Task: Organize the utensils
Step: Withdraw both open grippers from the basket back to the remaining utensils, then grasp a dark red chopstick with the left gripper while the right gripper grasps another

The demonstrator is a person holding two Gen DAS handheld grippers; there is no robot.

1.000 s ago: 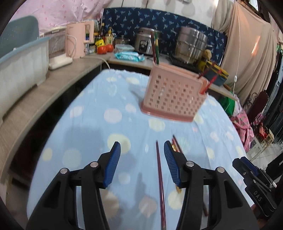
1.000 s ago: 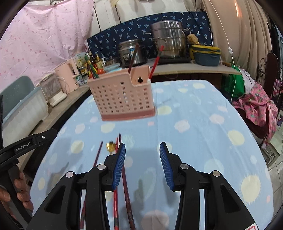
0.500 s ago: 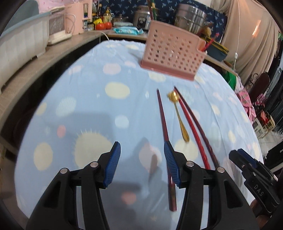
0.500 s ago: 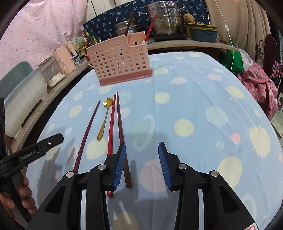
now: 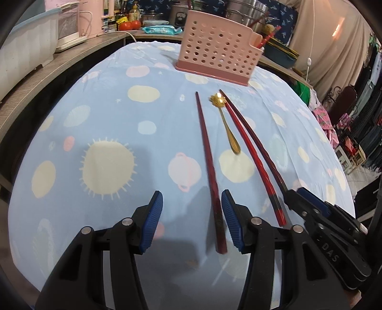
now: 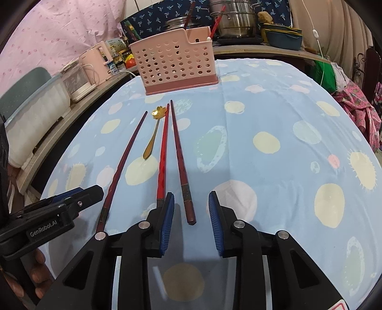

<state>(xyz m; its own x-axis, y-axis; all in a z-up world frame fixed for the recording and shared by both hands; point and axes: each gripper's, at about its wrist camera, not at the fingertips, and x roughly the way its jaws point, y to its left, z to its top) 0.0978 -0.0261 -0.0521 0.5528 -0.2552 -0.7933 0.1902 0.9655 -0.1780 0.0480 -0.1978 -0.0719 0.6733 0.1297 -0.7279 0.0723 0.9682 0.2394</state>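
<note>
Three red chopsticks and a gold spoon [image 5: 226, 124] lie side by side on the blue spotted tablecloth [image 5: 107, 133]. A pink perforated utensil basket [image 5: 217, 45] stands beyond them with a few chopsticks in it. My left gripper [image 5: 192, 214] is open, low over the cloth, and the near end of the leftmost chopstick [image 5: 210, 167] lies between its fingers. My right gripper [image 6: 191, 214] is open around the near end of the rightmost dark red chopstick [image 6: 179, 157]. The bright red chopstick [image 6: 162, 157] and the spoon [image 6: 154, 133] lie just left of it. The basket [image 6: 176, 66] stands further back.
A wooden counter [image 5: 47, 71] runs along the left with a white tub [image 5: 23, 45], a pink kettle [image 6: 95, 64], bottles and tomatoes. Steel pots [image 6: 234, 21] and blue bowls [image 6: 281, 38] stand behind the basket. A dark chair [image 5: 343, 100] and clothes are at the right.
Both grippers have drawn back from the basket and dropped low over the table, so the near ends of the chopsticks now lie between their open fingers.
</note>
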